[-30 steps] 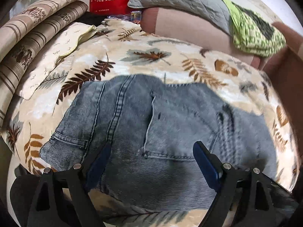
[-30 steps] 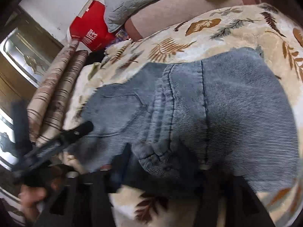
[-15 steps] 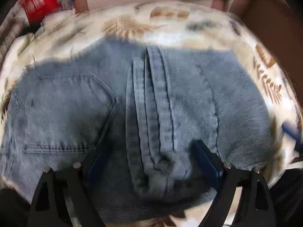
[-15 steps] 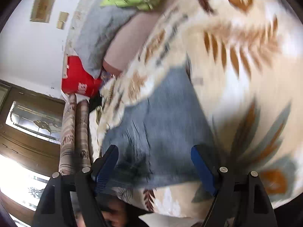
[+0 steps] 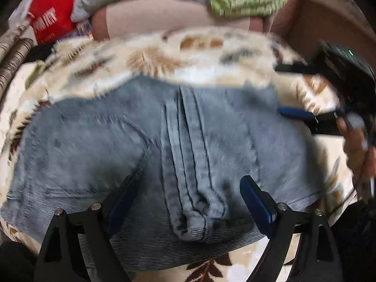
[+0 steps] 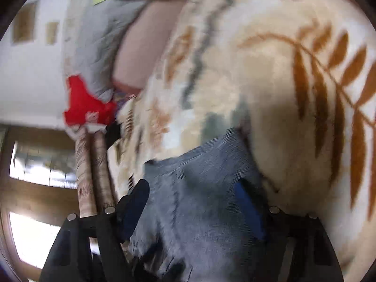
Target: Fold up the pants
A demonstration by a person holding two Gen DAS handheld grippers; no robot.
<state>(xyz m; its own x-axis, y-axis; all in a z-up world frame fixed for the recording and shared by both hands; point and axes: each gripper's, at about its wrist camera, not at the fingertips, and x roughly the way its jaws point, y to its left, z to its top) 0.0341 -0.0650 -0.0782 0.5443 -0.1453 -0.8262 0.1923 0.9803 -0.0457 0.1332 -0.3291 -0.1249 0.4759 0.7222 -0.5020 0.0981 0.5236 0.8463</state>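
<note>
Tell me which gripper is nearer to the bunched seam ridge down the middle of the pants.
Left. The left gripper hangs open right over the seam ridge of the pants; the right gripper is off at the pants' right edge, away from the ridge.

The left claw (image 5: 185, 195) has two black angular arms, each studded with a pair of round silver screw heads, and its fingers carry flat blue pads (image 5: 255, 208) on their inner faces. The right claw (image 6: 192, 208) is built the same way: black frame, silver screws, blue pads. In the left wrist view the right claw's black body bears a small green light, and the bare-skinned, blurred right hand (image 5: 357, 145) wraps its handle.
</note>
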